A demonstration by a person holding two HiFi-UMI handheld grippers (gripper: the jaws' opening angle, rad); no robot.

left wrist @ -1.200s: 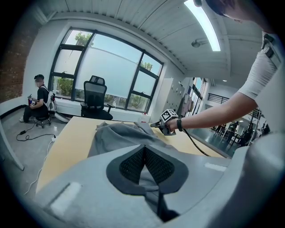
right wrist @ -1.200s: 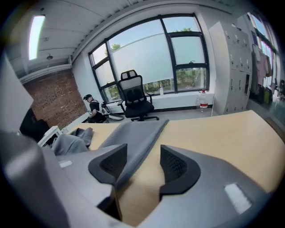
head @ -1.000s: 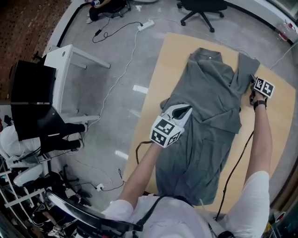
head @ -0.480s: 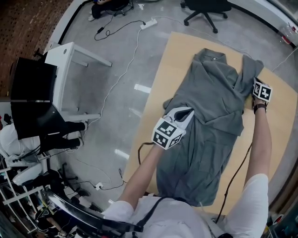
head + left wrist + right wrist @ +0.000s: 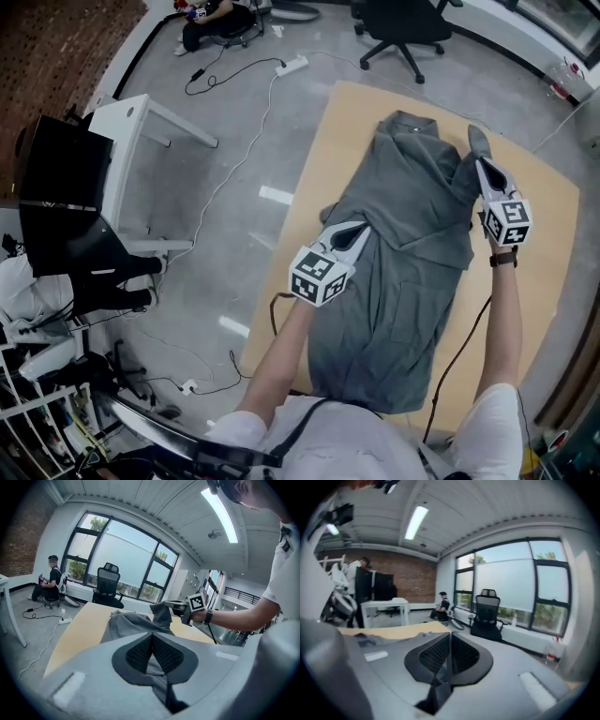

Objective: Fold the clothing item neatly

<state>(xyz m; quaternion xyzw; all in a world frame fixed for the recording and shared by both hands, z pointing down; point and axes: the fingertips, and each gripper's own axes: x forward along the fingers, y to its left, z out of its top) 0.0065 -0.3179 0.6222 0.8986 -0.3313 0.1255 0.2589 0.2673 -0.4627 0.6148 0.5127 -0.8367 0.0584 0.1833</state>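
Left tongs (image 5: 360, 231) pinch the shirt (image 5: 412, 192); right tongs (image 5: 478, 161) (just closed) hold its sleeve (image 5: 472, 139).

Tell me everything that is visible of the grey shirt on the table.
The grey shirt looks like soft, thin cloth, creased. It lies lengthwise on the wooden table, collar at the far end, hem near the person. The left gripper is shut on its left edge. The right gripper, whose jaws have just been closing, pinches the sleeve on that side and holds it up.

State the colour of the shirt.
The shirt is plain grey, clearest in the head view.
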